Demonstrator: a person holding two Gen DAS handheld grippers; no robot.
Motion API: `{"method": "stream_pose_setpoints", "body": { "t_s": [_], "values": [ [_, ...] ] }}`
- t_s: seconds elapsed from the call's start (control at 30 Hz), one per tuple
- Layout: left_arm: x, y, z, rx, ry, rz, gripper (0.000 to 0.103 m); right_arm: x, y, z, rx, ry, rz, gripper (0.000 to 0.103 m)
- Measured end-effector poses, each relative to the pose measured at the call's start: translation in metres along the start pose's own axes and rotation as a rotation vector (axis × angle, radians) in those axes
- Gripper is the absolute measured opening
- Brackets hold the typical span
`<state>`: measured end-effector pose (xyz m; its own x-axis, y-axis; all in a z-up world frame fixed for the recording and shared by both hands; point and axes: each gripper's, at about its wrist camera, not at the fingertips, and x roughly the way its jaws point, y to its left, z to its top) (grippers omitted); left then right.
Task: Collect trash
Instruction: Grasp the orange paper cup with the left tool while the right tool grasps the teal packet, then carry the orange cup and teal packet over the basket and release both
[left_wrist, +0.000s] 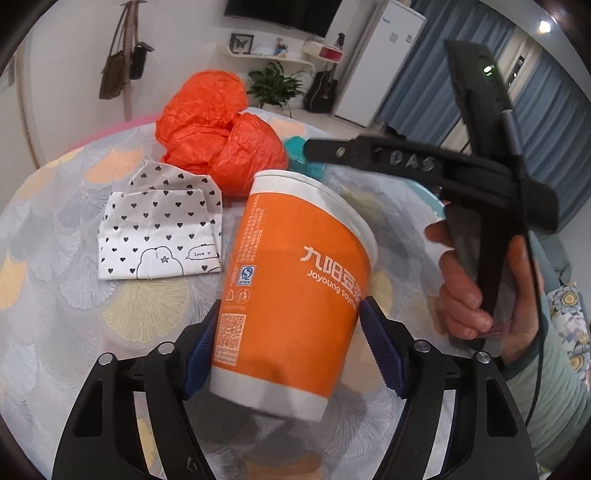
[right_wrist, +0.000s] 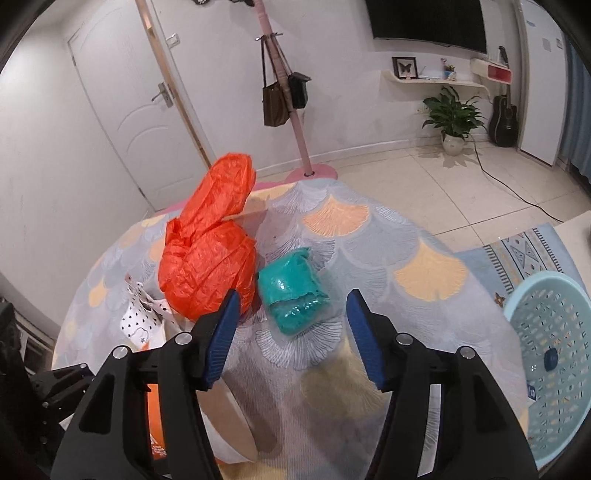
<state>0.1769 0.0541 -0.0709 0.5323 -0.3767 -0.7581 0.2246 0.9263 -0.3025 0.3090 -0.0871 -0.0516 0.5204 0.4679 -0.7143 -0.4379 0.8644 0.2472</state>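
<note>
The left gripper (left_wrist: 288, 347) pinches an orange-and-white paper cup (left_wrist: 291, 280), tilted above the patterned tablecloth (left_wrist: 55, 258). Only the left wrist view shows the whole heart-print paper bag (left_wrist: 162, 236) and the person's hand (left_wrist: 476, 291). The right gripper (right_wrist: 291, 336) stands spread and empty, near a teal wrapper (right_wrist: 291, 291) lying just beside a crumpled orange plastic bag (right_wrist: 210, 254). Only the right wrist view shows the pale blue basket (right_wrist: 554, 362) beside the table.
</note>
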Motion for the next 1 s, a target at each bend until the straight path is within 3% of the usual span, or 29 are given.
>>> {"method": "stream_pose_setpoints", "body": {
  "t_s": [0.3,0.33,0.37,0.43,0.8,1.0],
  "values": [
    [-0.005,0.01,-0.003,-0.064,-0.038,-0.052,0.062,0.019,0.008,-0.002,-0.048,0.049,-0.053,0.056],
    [-0.006,0.01,-0.003,-0.073,-0.034,-0.054,0.062,0.02,0.008,-0.002,-0.043,0.053,-0.053,0.05],
    [-0.006,0.01,-0.003,-0.075,-0.035,-0.053,0.062,0.02,0.008,-0.001,-0.041,0.052,-0.053,0.038],
    [-0.007,0.009,-0.003,-0.077,-0.04,-0.05,0.061,0.019,0.006,-0.002,-0.035,0.052,-0.036,0.037],
    [-0.027,0.0,0.0,-0.075,-0.091,-0.046,0.059,-0.022,-0.01,-0.015,0.061,-0.057,-0.029,0.035],
    [-0.037,-0.025,0.01,-0.03,-0.126,-0.062,0.059,-0.086,-0.023,-0.027,0.097,-0.177,-0.085,0.035]
  ]
}}
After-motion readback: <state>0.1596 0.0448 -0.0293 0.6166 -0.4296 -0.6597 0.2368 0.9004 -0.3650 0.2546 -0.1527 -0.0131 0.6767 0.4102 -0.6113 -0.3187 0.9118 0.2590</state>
